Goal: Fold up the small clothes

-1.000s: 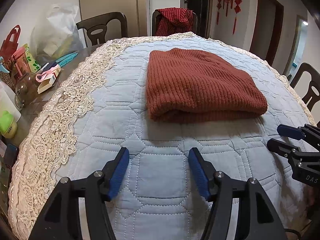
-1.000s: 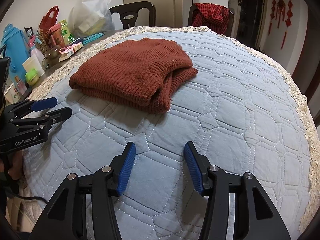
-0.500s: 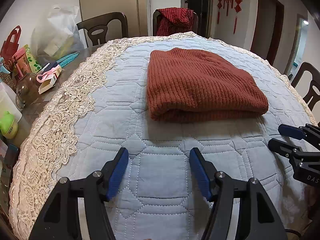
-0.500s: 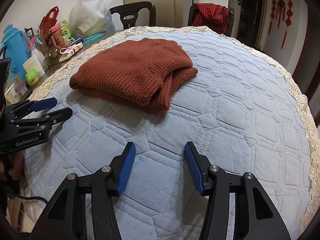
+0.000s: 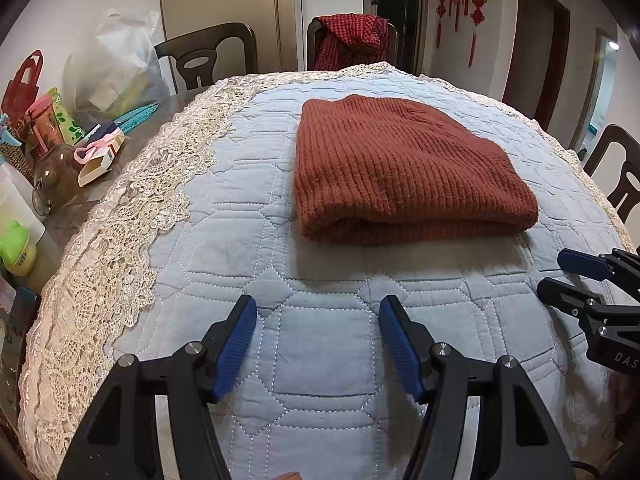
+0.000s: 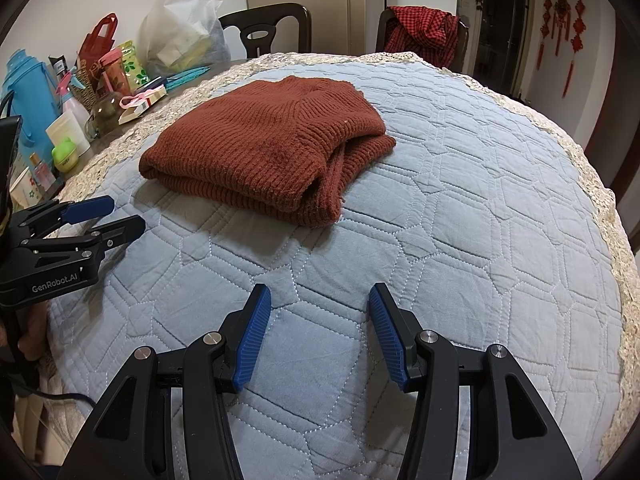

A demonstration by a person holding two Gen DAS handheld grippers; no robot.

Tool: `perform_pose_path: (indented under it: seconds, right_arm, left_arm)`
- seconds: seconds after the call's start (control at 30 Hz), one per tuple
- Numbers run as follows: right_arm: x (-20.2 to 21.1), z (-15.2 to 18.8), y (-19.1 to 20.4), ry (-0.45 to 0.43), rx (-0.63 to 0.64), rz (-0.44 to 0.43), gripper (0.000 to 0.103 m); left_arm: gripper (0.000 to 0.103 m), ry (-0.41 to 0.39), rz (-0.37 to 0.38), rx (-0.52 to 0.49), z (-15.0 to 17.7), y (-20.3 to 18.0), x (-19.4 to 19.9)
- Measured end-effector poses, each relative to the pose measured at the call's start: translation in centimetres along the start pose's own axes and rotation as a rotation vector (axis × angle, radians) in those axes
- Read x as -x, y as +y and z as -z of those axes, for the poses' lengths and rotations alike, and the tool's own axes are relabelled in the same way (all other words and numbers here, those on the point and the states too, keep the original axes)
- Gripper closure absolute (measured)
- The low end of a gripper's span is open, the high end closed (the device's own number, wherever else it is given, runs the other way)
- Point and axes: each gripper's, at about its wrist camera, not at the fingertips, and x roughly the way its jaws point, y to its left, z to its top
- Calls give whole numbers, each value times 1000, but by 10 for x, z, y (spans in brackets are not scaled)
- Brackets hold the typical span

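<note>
Already folded, the rust-brown ribbed knit sweater [image 5: 404, 172] lies as a thick rectangular bundle on the pale blue quilted table cover [image 5: 320, 360] with its cream lace border, toward the far middle of the table. Its near edge is a rounded fold, and the layered edges (one slightly frayed) show at its right end in the right wrist view. Nearer the camera, the left gripper [image 5: 318, 344] and right gripper [image 6: 316, 336] hover over bare quilt, both jaws parted and empty, well apart from the sweater.
</note>
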Motion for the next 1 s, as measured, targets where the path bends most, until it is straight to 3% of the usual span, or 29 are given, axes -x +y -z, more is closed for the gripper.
perform_pose_path:
  seconds: [1.0]
  right_arm:
    - [-1,0,0,-1,-3,-2,51]
  left_arm:
    - [35,3,-9,1,0,-1,0]
